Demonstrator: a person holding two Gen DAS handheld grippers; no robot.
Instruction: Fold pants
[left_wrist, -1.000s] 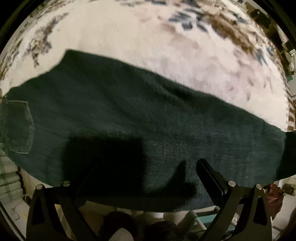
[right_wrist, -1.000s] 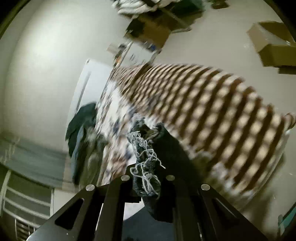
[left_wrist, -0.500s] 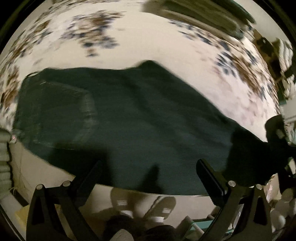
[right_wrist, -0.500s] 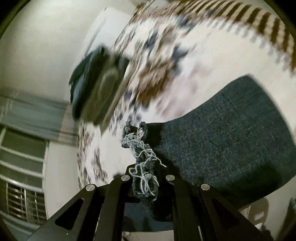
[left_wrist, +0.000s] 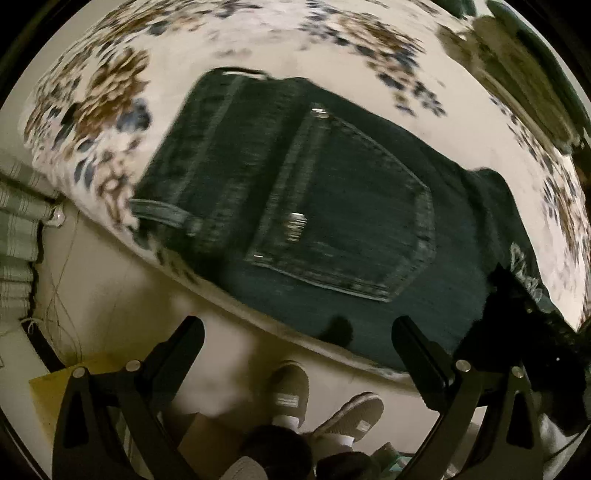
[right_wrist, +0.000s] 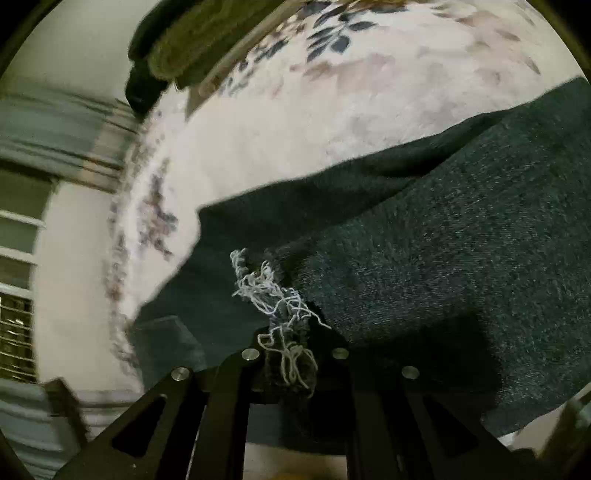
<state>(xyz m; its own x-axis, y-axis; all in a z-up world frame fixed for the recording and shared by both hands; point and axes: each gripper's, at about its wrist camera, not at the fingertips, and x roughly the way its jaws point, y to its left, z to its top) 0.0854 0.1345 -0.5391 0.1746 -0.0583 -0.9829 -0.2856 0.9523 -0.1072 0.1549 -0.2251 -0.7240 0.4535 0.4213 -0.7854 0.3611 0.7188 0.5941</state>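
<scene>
— Surface?
— Bed (left_wrist: 258, 40), pale cover with brown and blue floral print.
— On it?
— Dark denim pants (left_wrist: 332, 206) along the near edge; a clothes pile (right_wrist: 177, 48) at the far edge.

Left wrist view: pants (left_wrist: 332, 206) lie on the bedspread (left_wrist: 369, 66), running from 10 to 4 o'clock, waistband at 10. Back pocket (left_wrist: 347, 218) at centre. Shoes (left_wrist: 325, 402) on the floor at 6, below the bed edge.

Right wrist view: pants' frayed hem (right_wrist: 275, 295) at centre, folded onto the layer beneath. Clothes pile (right_wrist: 177, 40) at 11.
</scene>
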